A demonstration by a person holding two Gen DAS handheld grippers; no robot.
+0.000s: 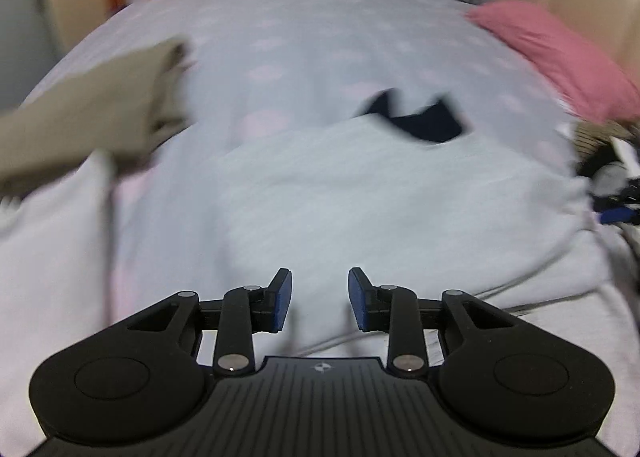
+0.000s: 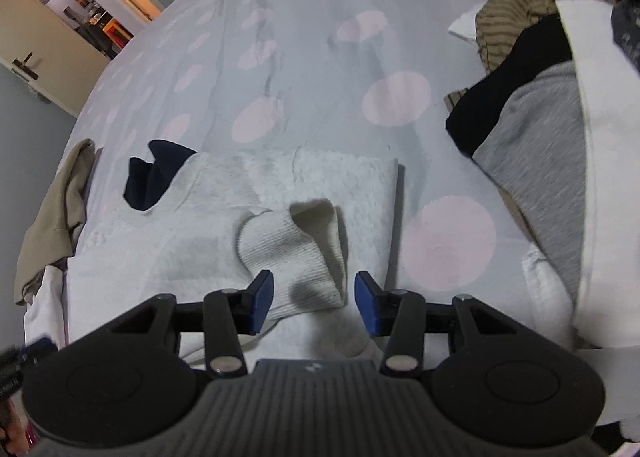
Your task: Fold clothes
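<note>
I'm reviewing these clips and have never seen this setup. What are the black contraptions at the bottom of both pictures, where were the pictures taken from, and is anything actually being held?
Those are hand-held grippers, one in each of a person's hands, each carrying a wide-angle camera that looks along its two blue-padded fingers. The blurred picture is from the left gripper, the sharp one from the right gripper. Both look down on a bed with a grey sheet with pink dots. On it lies a light grey sweatshirt with a dark navy lining at its neck. The right jaws stand either side of its ribbed cuff without pinching it. The left jaws are open and empty. A beige garment lies to one side, a pile of clothes to the other, with pink fabric beyond.
</note>
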